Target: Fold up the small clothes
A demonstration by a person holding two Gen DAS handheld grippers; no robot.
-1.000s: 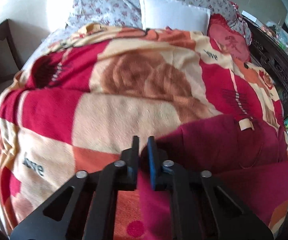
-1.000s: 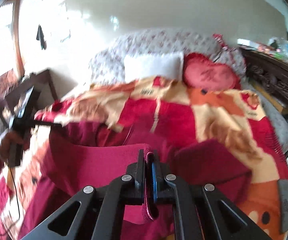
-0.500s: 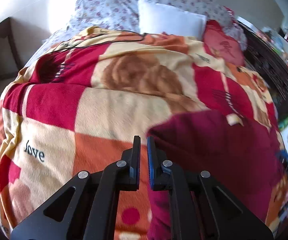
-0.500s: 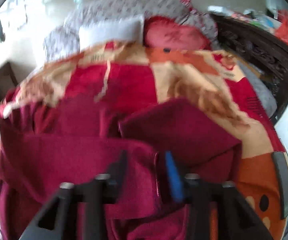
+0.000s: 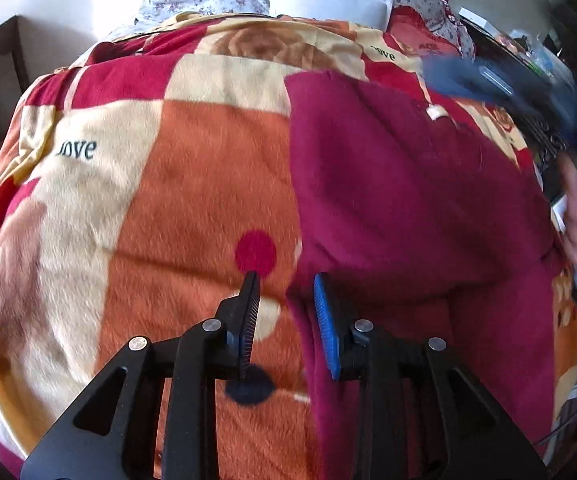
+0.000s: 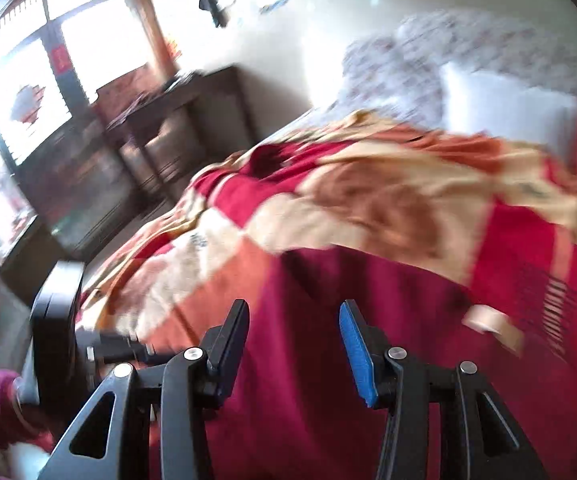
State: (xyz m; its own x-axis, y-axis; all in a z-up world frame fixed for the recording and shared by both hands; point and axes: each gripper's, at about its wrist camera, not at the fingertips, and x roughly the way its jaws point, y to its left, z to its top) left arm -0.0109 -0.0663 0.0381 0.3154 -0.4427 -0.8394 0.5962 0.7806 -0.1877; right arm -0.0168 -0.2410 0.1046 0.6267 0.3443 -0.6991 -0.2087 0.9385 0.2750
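One maroon garment [image 5: 408, 184] lies spread flat on one patchwork blanket [image 5: 136, 208]. The left gripper [image 5: 284, 312], its jaws just opened, stands released with the garment's left edge between its fingers. The right gripper [image 6: 294, 336] is also released, nothing clamped, over the cloth. Bare blanket stretches left of the left gripper. Only the right wrist view shows one window [image 6: 36, 60] and one dark cabinet [image 6: 156, 136].

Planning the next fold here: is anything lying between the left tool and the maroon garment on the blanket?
Nothing visible does. The left tool is open right at the near left edge of the maroon garment, which lies flat on the patterned blanket with nothing on top of it.
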